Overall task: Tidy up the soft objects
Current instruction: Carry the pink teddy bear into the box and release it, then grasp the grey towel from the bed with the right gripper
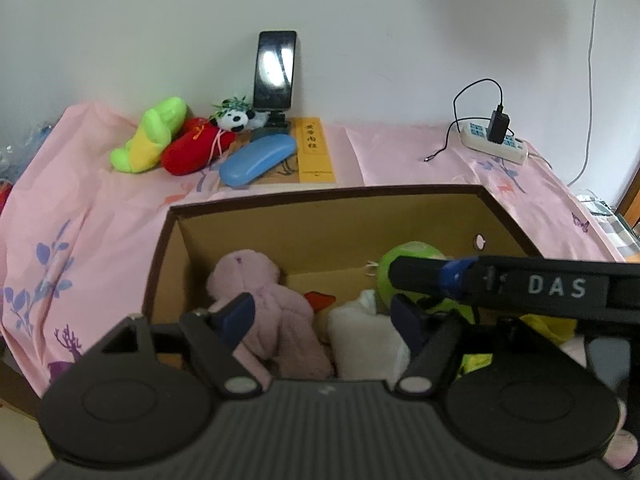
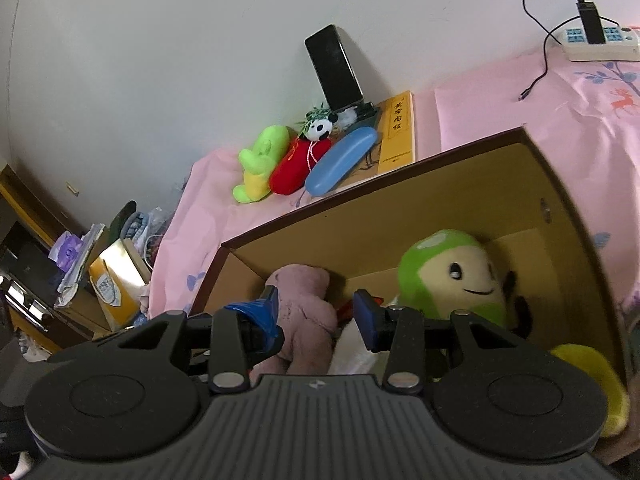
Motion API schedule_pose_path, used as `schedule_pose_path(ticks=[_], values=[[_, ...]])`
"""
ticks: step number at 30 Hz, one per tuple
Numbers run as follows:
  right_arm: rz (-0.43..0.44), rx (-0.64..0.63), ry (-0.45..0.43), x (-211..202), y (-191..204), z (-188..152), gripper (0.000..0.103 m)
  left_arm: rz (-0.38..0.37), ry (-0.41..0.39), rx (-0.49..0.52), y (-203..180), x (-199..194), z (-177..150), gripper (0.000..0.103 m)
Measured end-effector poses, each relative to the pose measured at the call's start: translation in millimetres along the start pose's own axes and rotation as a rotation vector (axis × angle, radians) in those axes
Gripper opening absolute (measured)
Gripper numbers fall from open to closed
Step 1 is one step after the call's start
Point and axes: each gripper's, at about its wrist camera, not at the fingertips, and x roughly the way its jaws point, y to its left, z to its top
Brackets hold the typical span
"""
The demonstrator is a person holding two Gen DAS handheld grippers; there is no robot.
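An open cardboard box [image 1: 332,228] [image 2: 420,196] stands on the pink cloth. Inside lie a pale purple plush [image 1: 264,304] [image 2: 306,300], a white plush [image 1: 364,340], a green-capped smiling plush [image 2: 452,276] [image 1: 404,260] and a yellow plush [image 2: 592,380]. My left gripper [image 1: 322,316] is open above the purple and white plush. My right gripper [image 2: 316,312] is open over the purple plush; its finger also crosses the left wrist view [image 1: 500,284]. By the wall lie a green-yellow plush [image 1: 150,136] [image 2: 260,164], a red plush [image 1: 194,146] [image 2: 298,164] and a small panda [image 1: 236,118] [image 2: 320,128].
A blue glasses case [image 1: 256,160] [image 2: 340,164], a yellow book [image 1: 314,150] [image 2: 398,128] and a phone on a stand [image 1: 275,70] [image 2: 334,68] sit by the wall. A power strip with charger and cable [image 1: 494,140] [image 2: 596,42] lies at the right. Clutter [image 2: 92,272] stands left of the bed.
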Motion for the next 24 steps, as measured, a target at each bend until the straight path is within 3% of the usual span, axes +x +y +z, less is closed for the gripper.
schedule_pose_path(ticks=[24], values=[[0.083, -0.038, -0.039, -106.3, -62.2, 8.6, 0.026, 0.061, -0.045, 0.048, -126.0, -37.6, -2.8, 0.076]])
